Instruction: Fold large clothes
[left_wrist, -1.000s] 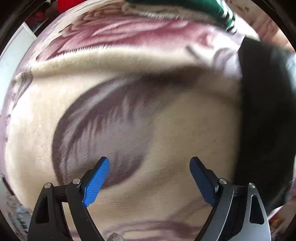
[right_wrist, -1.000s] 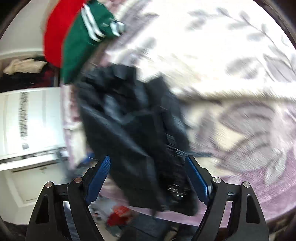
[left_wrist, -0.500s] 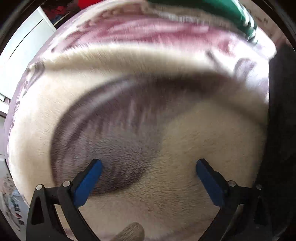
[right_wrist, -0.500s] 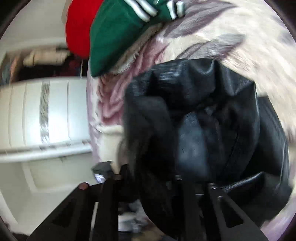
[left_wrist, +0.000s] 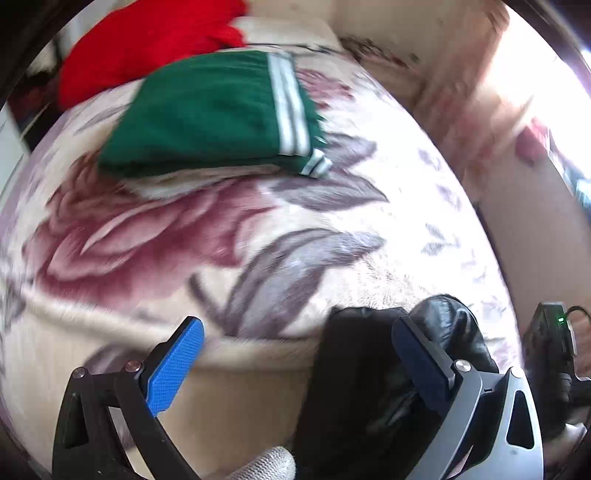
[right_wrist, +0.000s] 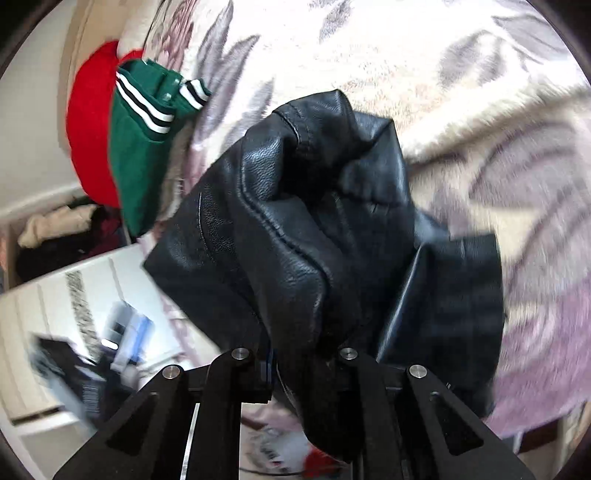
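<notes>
A black leather jacket (right_wrist: 314, 229) hangs bunched from my right gripper (right_wrist: 299, 360), which is shut on it above the edge of the floral blanket (right_wrist: 461, 92). In the left wrist view the jacket (left_wrist: 369, 387) shows at the lower right, behind the right blue finger. My left gripper (left_wrist: 295, 362) is open and empty over the blanket (left_wrist: 166, 236), just left of the jacket.
A folded green garment with white stripes (left_wrist: 218, 110) lies on the far part of the blanket, with a red garment (left_wrist: 147, 40) behind it. Both show in the right wrist view, green (right_wrist: 136, 147) and red (right_wrist: 88, 122). White drawers (right_wrist: 55, 314) stand beside the bed.
My right gripper closed on the black jacket and lifted it. My left gripper swung toward the far side, so the green garment and the jacket now show in its view.
</notes>
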